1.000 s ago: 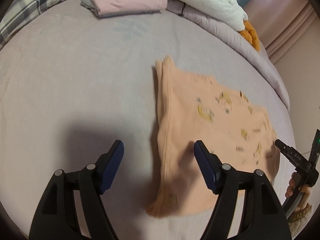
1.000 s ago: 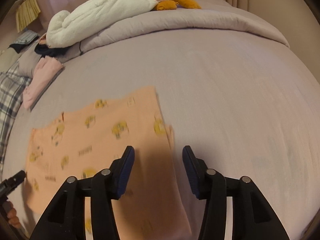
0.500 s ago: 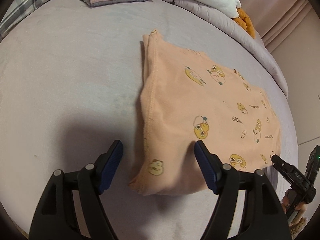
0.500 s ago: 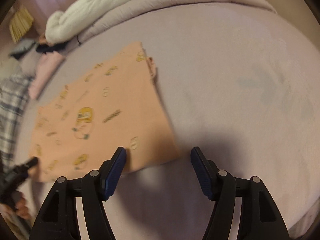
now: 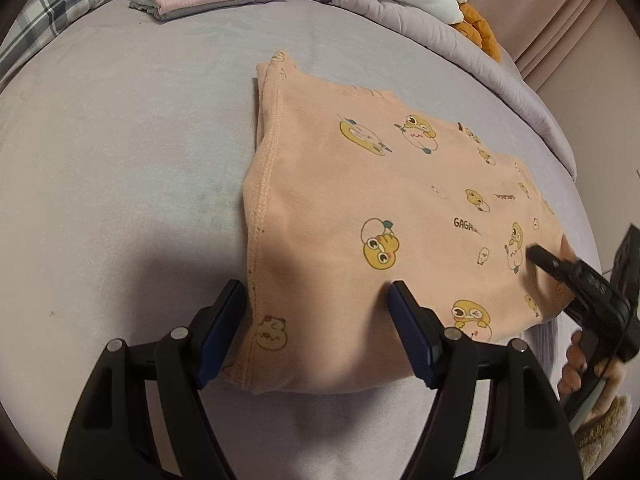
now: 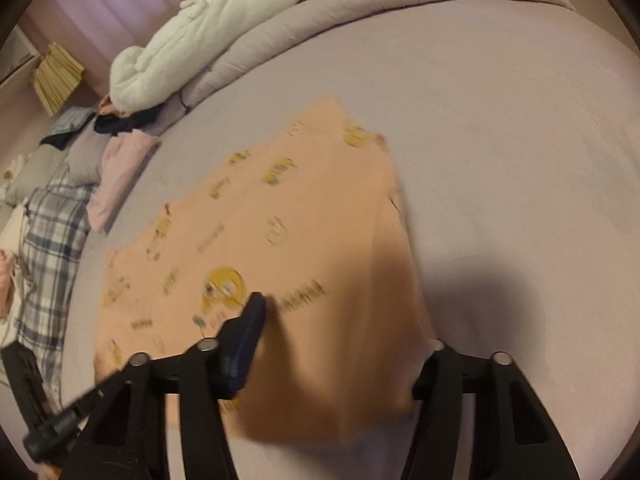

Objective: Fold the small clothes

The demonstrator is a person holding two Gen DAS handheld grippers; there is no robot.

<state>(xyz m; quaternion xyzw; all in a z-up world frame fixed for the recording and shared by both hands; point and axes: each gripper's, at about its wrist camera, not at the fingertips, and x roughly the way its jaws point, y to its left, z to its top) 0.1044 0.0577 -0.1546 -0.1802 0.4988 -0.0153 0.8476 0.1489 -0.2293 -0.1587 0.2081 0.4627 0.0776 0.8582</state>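
A peach garment printed with yellow cartoon faces lies folded flat on the lilac bed. The left gripper stands released, its jaws straddling the garment's near left corner without pressing it. The right gripper is closing over the near right corner, cloth between its jaws, not yet pinched.

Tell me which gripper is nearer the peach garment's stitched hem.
Left. The left gripper straddles the stitched hem at its near corner, jaws open. The right gripper is at the opposite end of the peach garment, jaws closing with cloth between them.
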